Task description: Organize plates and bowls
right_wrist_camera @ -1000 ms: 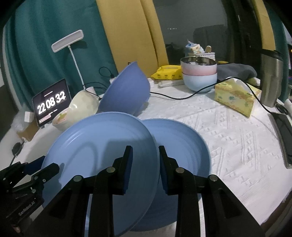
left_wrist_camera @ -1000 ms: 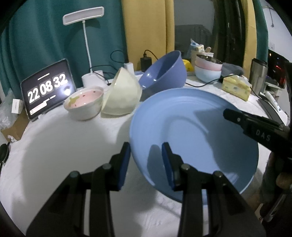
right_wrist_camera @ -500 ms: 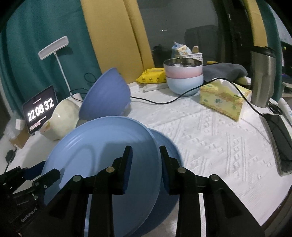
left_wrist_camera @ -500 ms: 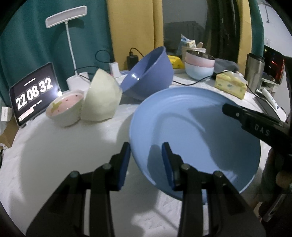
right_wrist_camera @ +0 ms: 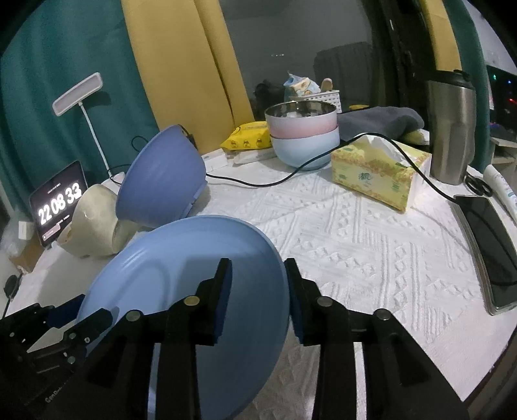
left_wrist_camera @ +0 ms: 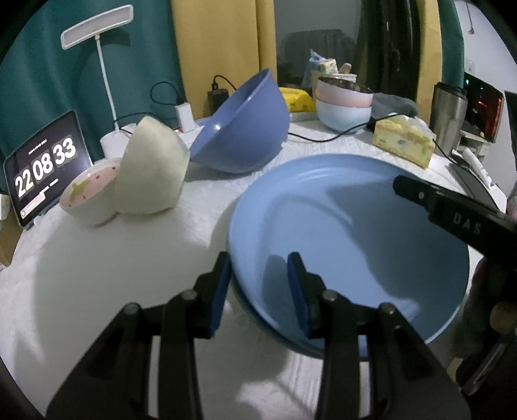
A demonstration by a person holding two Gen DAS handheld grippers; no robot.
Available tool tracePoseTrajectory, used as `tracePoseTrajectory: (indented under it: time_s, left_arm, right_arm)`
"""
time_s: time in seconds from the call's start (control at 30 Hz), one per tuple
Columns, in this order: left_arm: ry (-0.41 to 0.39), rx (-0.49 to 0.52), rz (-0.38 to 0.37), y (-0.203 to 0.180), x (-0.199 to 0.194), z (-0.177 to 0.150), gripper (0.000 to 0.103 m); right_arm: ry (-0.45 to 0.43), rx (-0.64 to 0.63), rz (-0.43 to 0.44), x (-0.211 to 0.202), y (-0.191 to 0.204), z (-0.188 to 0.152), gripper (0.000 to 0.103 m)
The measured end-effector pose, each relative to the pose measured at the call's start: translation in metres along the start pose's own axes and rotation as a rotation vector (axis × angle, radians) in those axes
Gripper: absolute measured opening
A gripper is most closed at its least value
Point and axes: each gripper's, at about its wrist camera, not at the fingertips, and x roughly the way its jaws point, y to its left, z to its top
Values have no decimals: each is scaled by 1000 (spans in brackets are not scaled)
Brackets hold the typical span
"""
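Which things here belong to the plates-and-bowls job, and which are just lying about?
Job: blue plate; big blue bowl; cream bowl; pink-lined bowl; stacked pink and pale-blue bowls.

Lying about: clock tablet; lamp; tissue box; steel tumbler; phone; grey cloth.

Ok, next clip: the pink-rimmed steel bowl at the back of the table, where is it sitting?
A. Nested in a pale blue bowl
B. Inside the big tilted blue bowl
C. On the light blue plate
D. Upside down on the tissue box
A. In the right wrist view the pink steel bowl sits upright inside the pale blue bowl, left of the tissue box and well apart from the tilted blue bowl.
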Motion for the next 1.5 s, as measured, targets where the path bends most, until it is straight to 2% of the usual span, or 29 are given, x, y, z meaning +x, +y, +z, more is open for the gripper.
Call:
tracePoseTrajectory:
  time_s: [0.1,0.17,0.33,0.53,0.77,0.87,1.17,1.3,1.5]
  left_arm:
    - [10,-1,10,-1,4,-1,41]
    - [13,-18,-12,0,5,-1,47]
    - [14,-45,-30,5,4,0,47]
    - [-15,-106,-7,17,-2,1,48]
    - [45,-160,-27,26,14,-3,48]
    - [78,-177,-53,26,22,-5,48]
    - [65,-192,-87,28,25,-5,48]
    - [60,-189,-141,29,26,-6,47]
    - [55,-185,-144,29,23,-7,43]
  right_arm:
    - [13,12,7,3,-2,-1,39]
    - [31,23,17,7,-4,-1,39]
    - [52,44,24,9,-9,-1,39]
    - [59,65,23,7,-12,-3,39]
    - [128,68,30,11,-10,-9,39]
    - [161,83,66,14,-9,-13,49]
    - [153,78,66,14,-5,-16,51]
    - [147,74,64,13,-4,-16,51]
    - [132,80,62,11,-6,-16,47]
